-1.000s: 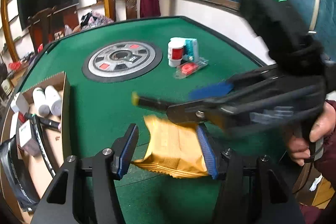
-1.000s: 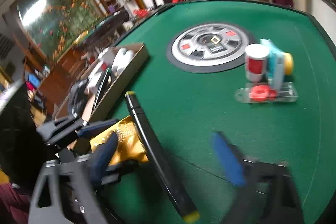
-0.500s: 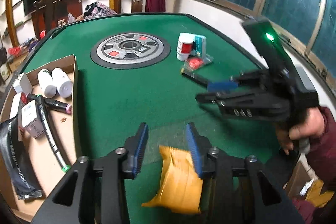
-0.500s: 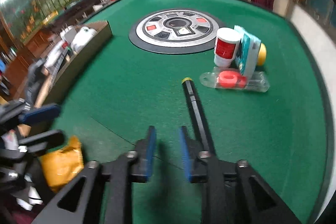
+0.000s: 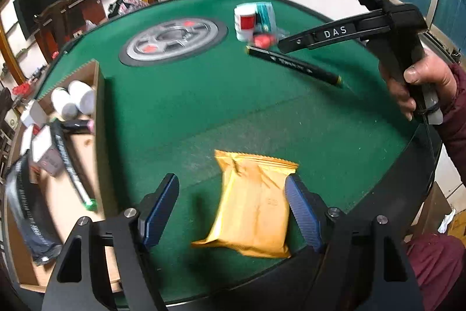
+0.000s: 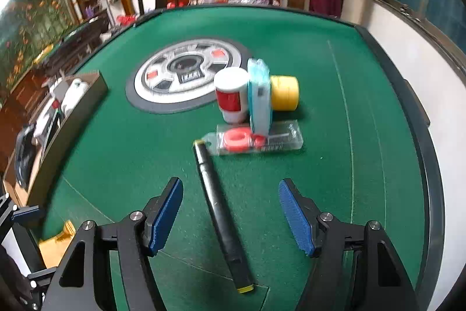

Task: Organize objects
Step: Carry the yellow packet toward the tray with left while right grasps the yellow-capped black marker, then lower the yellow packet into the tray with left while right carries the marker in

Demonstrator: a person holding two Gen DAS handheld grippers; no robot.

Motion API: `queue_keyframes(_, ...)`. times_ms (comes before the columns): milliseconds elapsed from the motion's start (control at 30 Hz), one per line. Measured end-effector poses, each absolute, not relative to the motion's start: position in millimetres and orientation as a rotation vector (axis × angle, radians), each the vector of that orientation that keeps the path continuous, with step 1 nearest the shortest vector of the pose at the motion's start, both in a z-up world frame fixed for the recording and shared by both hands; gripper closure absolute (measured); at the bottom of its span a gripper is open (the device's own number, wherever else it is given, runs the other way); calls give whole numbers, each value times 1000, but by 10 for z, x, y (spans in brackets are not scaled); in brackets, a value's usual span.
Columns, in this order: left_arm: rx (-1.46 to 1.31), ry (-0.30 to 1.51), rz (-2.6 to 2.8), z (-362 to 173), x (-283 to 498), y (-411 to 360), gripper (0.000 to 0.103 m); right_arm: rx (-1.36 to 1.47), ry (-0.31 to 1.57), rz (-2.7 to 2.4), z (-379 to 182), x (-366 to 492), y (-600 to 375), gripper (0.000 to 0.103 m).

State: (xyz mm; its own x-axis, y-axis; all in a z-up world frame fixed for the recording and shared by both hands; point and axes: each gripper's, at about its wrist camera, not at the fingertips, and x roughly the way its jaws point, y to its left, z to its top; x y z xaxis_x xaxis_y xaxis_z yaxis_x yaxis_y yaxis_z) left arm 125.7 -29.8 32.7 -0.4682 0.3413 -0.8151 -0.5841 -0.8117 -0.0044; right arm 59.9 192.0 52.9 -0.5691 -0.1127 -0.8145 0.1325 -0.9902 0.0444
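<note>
Both sets of jaws had just spread: left gripper [image 5: 231, 210] straddled the orange packet [image 5: 253, 209], right gripper [image 6: 230, 216] the black marker [image 6: 221, 212], so centring before squeezing looked wise.

The packet [image 5: 256, 206] lies between the left gripper's [image 5: 231, 212] fingers; the marker [image 6: 218, 212] between the right gripper's [image 6: 230, 217], the box [image 5: 97, 118] left.
</note>
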Motion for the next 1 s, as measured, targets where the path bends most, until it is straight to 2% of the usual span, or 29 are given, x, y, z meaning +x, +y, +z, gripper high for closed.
queue_keyframes(100, -1238, 380, 2241, 185, 1206, -191, 28, 1416, 142, -2626, 415, 570, 1777, 35)
queue_keyframes(200, -1200, 394, 2258, 169, 1238, -119, 28, 1458, 173, -2598, 283, 501, 1710, 54)
queue_keyframes(233, -1193, 389, 2266, 168, 1242, -113, 31, 1460, 163, -2597, 254, 485, 1704, 59)
queue_keyframes(267, -1166, 381, 2270, 177, 1265, -112, 42, 1451, 151, -2599, 255, 487, 1704, 60)
queue_keyframes(333, -1154, 372, 2276, 179, 1278, -124, 48, 1443, 146, -2597, 261, 510, 1696, 76)
queue_keyframes(367, -1154, 346, 2275, 188, 1272, -152, 56, 1436, 131, -2591, 265, 532, 1692, 80)
queue_keyframes(433, -1157, 264, 2258, 227, 1234, -224, 63, 1433, 88, -2583, 258, 569, 1702, 87)
queue_keyframes(467, -1149, 233, 2262, 264, 1222, -269, 68, 1431, 52, -2577, 255, 590, 1713, 87)
queue_keyframes(533, -1125, 204, 2273, 343, 1219, -333, 70, 1418, -64, -2551, 252, 615, 1772, 87)
queue_keyframes(700, -1076, 130, 2321, 507, 1212, -492, 71, 1365, -287, -2508, 267, 682, 1868, 87)
queue_keyframes(867, -1037, 78, 2346, 619, 1238, -603, 71, 1332, -283, -2518, 341, 784, 1783, 87)
queue_keyframes(1000, -1021, 68, 2379, 691, 1249, -701, 71, 1323, -136, -2597, 423, 838, 1614, 87)
